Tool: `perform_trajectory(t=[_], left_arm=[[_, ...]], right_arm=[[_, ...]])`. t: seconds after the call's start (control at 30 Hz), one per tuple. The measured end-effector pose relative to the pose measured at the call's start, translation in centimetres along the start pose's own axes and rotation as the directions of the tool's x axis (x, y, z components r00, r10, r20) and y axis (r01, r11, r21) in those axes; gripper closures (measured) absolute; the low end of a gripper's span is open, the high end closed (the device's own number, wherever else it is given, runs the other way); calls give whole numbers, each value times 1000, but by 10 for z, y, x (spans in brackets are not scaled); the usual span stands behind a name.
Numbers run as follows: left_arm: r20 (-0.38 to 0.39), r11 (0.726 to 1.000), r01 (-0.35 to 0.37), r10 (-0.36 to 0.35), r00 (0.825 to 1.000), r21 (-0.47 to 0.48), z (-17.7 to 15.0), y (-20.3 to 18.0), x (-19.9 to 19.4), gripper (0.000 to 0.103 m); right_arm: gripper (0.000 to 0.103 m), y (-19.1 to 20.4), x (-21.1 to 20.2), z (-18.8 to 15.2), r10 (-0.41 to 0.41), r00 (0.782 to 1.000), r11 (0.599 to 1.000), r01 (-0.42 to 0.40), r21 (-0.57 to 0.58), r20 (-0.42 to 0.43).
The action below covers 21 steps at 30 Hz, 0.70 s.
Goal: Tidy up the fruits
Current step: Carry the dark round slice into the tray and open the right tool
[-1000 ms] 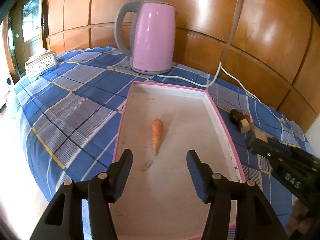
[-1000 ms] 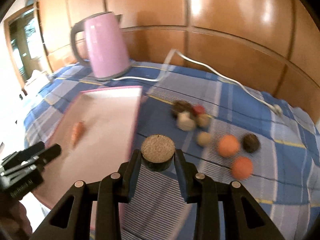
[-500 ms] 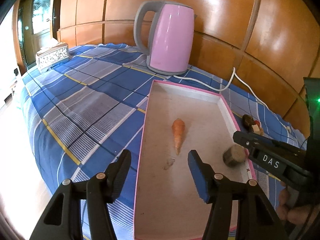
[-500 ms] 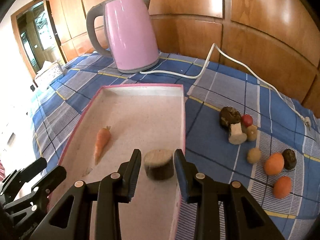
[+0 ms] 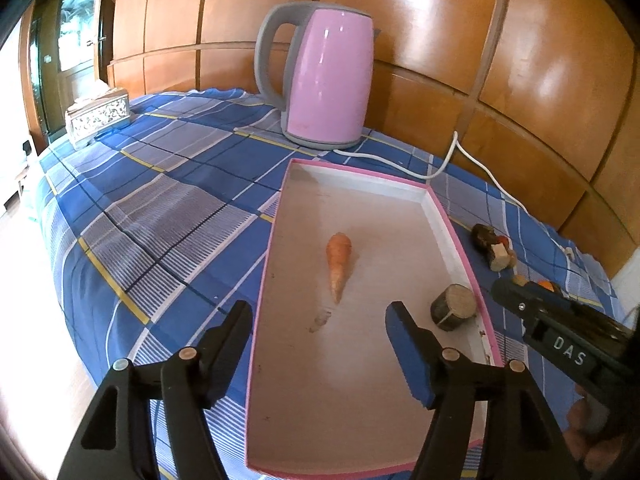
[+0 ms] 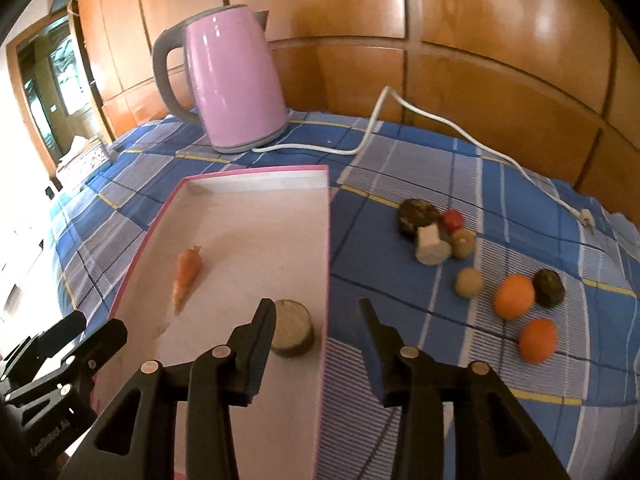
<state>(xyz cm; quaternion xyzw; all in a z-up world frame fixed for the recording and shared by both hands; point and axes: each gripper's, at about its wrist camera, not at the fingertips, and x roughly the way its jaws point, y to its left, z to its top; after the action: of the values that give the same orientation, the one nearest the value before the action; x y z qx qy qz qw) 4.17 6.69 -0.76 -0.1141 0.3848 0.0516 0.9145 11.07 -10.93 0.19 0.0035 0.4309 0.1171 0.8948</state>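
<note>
A pink-rimmed tray [image 5: 452,228] [image 6: 256,176] lies on the blue plaid cloth. In it lie a carrot [image 5: 339,262] [image 6: 185,276] and a brown round stump piece [image 5: 453,307] [image 6: 291,334] by the right rim. My right gripper [image 6: 318,320] is open and empty, just above and right of the stump piece. My left gripper [image 5: 318,318] is open and empty over the tray's near left part. Loose produce sits right of the tray: two oranges [image 6: 514,296] [image 6: 538,340], a dark round fruit [image 6: 550,287], a pale ball [image 6: 469,282], and a cluster with a red one [image 6: 452,220].
A pink electric kettle [image 5: 326,80] [image 6: 230,80] stands behind the tray, its white cord [image 6: 384,120] running right across the cloth. A tissue box [image 5: 98,118] sits at the far left. A wood-panel wall is behind. The table edge drops off at the left.
My right gripper set the stump piece down in the tray, opened and drew back to the right. My left gripper stayed open over the tray's near end.
</note>
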Motion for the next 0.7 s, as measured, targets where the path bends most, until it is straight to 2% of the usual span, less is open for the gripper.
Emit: perform_trajectory(t=[0.4, 0.47, 0.7], left_arm=[[-10, 997, 35, -35, 999, 69, -6, -27, -2, 33], [-18, 995, 47, -45, 999, 84, -7, -33, -1, 32], [-37, 984, 95, -90, 995, 153, -14, -58, 1, 32]], right_arm=[[56, -24, -29, -14, -79, 995, 996, 76, 49, 67], [53, -31, -33, -18, -91, 993, 994, 87, 63, 72], [52, -71, -42, -32, -166, 984, 974, 153, 168, 62]])
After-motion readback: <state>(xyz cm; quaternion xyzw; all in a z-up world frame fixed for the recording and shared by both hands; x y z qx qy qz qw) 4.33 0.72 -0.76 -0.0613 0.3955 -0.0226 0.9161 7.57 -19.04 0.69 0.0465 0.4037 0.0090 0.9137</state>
